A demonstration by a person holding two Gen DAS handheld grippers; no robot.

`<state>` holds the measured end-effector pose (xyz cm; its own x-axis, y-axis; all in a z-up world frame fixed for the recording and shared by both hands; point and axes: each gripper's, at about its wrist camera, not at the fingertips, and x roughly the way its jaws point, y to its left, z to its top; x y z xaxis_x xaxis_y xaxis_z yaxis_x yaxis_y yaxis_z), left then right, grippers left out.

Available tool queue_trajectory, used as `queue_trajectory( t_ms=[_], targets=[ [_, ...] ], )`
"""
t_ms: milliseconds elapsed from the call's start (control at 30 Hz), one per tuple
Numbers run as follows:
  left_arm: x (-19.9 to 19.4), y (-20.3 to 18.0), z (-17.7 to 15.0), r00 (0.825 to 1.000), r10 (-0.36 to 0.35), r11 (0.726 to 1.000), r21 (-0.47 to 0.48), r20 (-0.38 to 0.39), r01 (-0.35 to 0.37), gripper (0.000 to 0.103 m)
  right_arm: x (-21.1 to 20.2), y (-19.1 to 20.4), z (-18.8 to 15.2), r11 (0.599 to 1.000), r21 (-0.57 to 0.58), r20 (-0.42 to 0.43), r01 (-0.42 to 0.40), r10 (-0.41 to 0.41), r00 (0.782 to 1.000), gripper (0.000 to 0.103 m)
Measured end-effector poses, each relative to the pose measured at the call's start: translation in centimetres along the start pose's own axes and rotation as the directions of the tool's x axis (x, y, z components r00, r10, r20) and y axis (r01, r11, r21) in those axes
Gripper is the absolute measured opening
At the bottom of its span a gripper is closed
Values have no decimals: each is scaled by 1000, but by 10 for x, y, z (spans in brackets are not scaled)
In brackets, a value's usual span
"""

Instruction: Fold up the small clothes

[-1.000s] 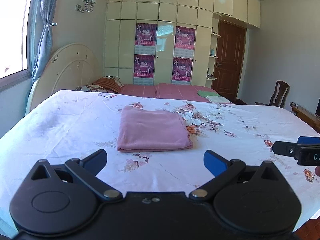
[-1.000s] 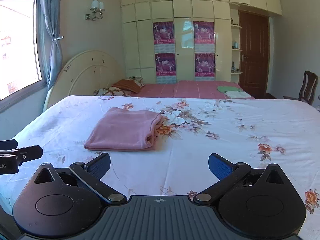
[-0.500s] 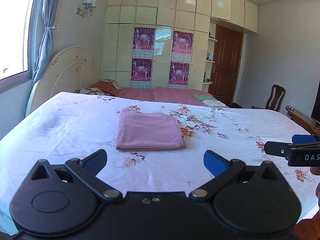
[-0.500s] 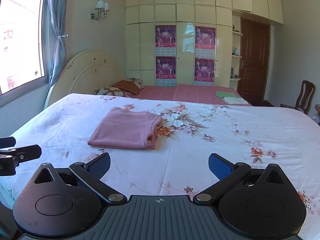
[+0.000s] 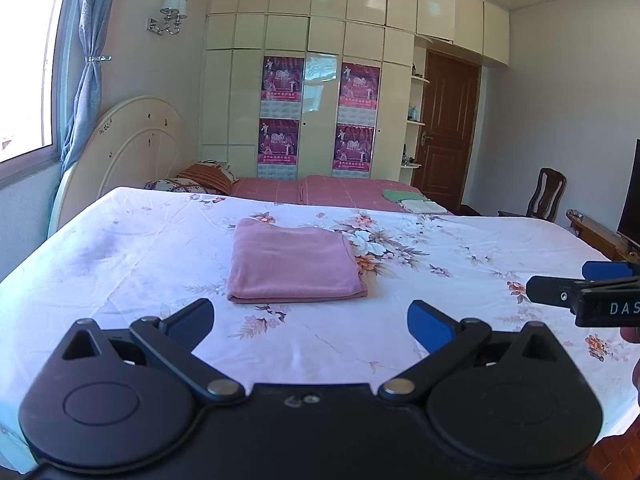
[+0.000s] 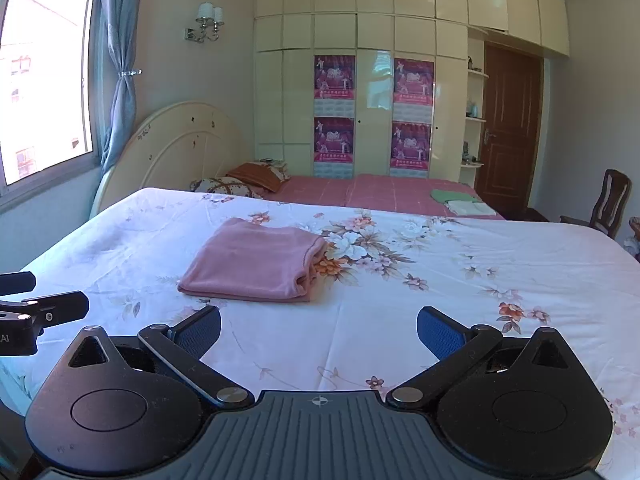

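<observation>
A pink garment (image 5: 294, 266) lies folded into a flat rectangle on the floral bed sheet (image 5: 480, 248); it also shows in the right wrist view (image 6: 256, 266). My left gripper (image 5: 310, 322) is open and empty, held back from the garment's near edge. My right gripper (image 6: 318, 332) is open and empty, also short of the garment and a little to its right. The right gripper's fingers (image 5: 560, 296) show at the right edge of the left wrist view. The left gripper's fingers (image 6: 60, 306) show at the left edge of the right wrist view.
A second bed with a red cover (image 6: 380, 194) stands behind, with pillows (image 6: 240, 184) and folded green and white cloths (image 6: 460, 200). A cream headboard (image 6: 180, 148), wardrobe (image 6: 360, 80), brown door (image 6: 508, 128) and wooden chair (image 6: 608, 200) line the room.
Both grippers have drawn back and risen slightly from the folded garment; more of the room and near bed edge shows. Both stay open and empty. The garment has not moved.
</observation>
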<state>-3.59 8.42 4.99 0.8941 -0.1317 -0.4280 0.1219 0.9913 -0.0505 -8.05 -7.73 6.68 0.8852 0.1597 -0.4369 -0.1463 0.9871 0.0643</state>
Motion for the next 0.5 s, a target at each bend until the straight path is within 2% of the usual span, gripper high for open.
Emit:
queue_trajectory(
  t_ms=[500],
  targets=[
    [2,6,-1,1000,2,1000,-4,-6,-2,102,1,3,0,1000,-7,-7,-2,2,1000,103]
  ],
)
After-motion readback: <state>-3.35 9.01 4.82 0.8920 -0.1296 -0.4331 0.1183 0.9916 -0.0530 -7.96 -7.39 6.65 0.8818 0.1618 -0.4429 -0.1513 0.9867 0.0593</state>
